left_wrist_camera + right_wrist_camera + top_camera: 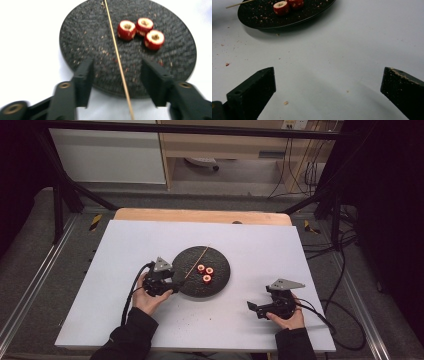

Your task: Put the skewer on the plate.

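A round black plate (220, 270) lies in the middle of the white board. On it sit three short red cylinders with pale hollow tops (205, 272), close together. A thin wooden skewer (197, 260) lies across the plate's left half. My left gripper (176, 280) is at the plate's near-left rim. In the left gripper view its jaws stand open on either side of the skewer (117, 55), not touching it, with the red pieces (141, 31) beyond. My right gripper (252, 307) rests open over bare board at the near right, its jaws wide apart (329, 75).
Crumbs (285, 102) dot the white board (125, 310) near the plate (262, 17). A wooden table edge (200, 215) shows behind the board. Black cables (345, 320) trail off the right side, and metal frame legs (60, 205) stand at both far corners.
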### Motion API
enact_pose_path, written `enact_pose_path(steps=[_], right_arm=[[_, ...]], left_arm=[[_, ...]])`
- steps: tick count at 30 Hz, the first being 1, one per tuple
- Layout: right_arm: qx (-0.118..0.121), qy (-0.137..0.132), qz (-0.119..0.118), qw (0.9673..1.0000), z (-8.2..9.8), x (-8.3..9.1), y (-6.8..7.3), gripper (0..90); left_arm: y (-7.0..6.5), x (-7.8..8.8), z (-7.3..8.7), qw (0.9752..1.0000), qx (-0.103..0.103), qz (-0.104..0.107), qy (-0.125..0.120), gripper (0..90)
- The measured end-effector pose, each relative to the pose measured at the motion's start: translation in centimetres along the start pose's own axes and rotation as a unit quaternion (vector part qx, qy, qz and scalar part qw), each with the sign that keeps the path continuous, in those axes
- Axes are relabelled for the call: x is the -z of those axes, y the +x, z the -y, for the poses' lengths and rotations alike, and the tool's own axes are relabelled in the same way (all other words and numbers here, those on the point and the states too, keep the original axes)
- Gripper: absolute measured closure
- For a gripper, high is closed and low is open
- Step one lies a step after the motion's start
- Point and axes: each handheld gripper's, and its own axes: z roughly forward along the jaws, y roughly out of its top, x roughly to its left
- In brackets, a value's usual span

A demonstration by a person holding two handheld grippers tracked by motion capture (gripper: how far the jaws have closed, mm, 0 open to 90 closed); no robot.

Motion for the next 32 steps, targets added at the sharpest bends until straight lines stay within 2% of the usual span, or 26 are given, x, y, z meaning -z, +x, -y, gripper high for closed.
enact_pose_path(steps=[6,10,12,19,23,26,32], right_arm=[[0.0,-0.001,0.0,1.0,0.0,0.1,0.0,0.7],[0.0,-0.001,-0.002,1.0,0.0,0.1,0.0,0.6],[-0.002,-0.001,-0.003,1.0,0.0,0.1,0.0,0.6],[0.002,0.004,-0.006,1.0,0.1,0.0,0.1,0.6],[0.004,0.008,-0.005,0.9999,0.1,-0.1,0.1,0.6],[0.005,0.007,-0.007,0.9999,0.1,0.0,0.1,0.6],[0.013,0.011,-0.009,0.9998,0.3,-0.1,0.1,0.6]], left_arm=[[1.0,2.1,1.8,0.9997,-0.017,0.013,-0.008,22.8],[1.6,3.3,3.2,0.9997,-0.024,0.01,0.0,9.3],[2.0,3.9,4.0,0.9996,-0.026,0.006,-0.001,8.4],[3.3,5.8,6.8,0.9998,-0.013,0.001,-0.014,5.3],[4.1,6.1,8.2,0.9998,-0.002,-0.004,-0.02,4.3],[4.3,6.1,9.0,0.9998,-0.006,-0.008,-0.015,4.3],[4.5,6.1,9.5,0.9999,-0.003,-0.011,-0.011,4.0]])
